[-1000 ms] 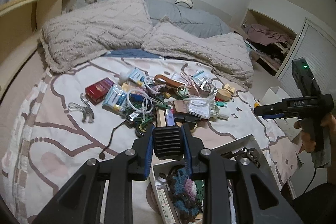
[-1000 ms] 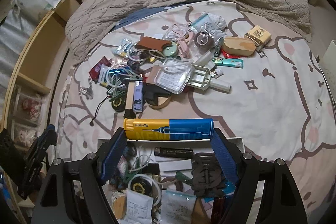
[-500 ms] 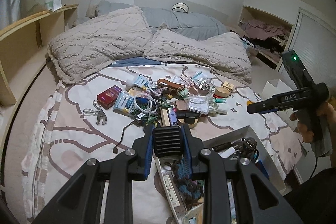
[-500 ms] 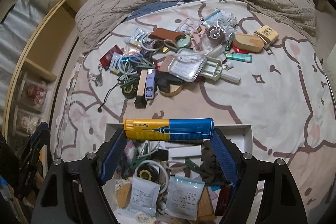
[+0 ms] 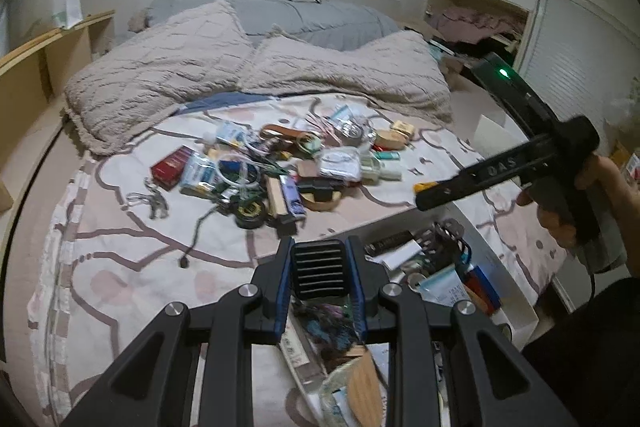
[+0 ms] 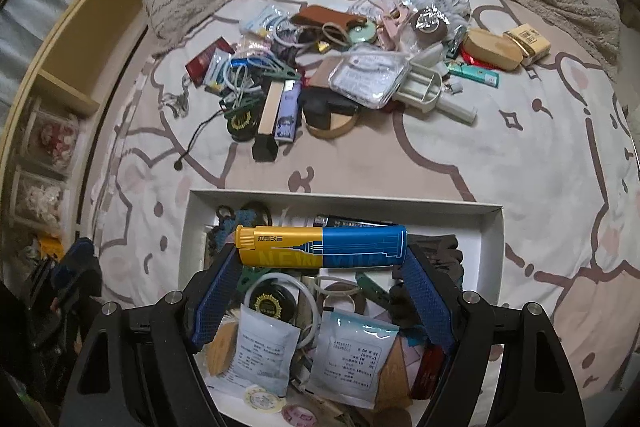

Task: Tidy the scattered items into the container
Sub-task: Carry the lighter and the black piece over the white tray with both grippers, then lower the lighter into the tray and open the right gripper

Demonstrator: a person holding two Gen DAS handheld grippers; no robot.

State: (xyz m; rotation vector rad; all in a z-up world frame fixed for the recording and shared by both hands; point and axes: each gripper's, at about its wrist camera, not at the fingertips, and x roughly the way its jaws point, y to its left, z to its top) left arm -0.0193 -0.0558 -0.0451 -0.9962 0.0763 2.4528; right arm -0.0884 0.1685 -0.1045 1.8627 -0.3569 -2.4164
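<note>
Right tool (image 6: pixel 320 259) hangs over the white container (image 6: pixel 491 227) on the bed, blue pads spread wide and clamped on the two ends of a yellow-and-blue lighter (image 6: pixel 320 246), which sits crosswise above the box's contents. Inside the container lie two white sachets (image 6: pixel 352 359), a coiled white cable and dark oddments, all jumbled together. Left tool (image 5: pixel 319 269) is pinched narrow on a small black ribbed block (image 5: pixel 319 265), poised above the near-left edge of the container (image 5: pixel 516 291). Beyond the box, the scattered pile (image 6: pixel 340 75) is spread across the patterned bedspread (image 6: pixel 540 155): a red packet, a brown leather case, a clear plastic case, a wooden oval box, a round tape roll, well apart from the container. In the left view a hand (image 5: pixel 560 211) grips the right tool's handle at the right edge, over the box's far side
</note>
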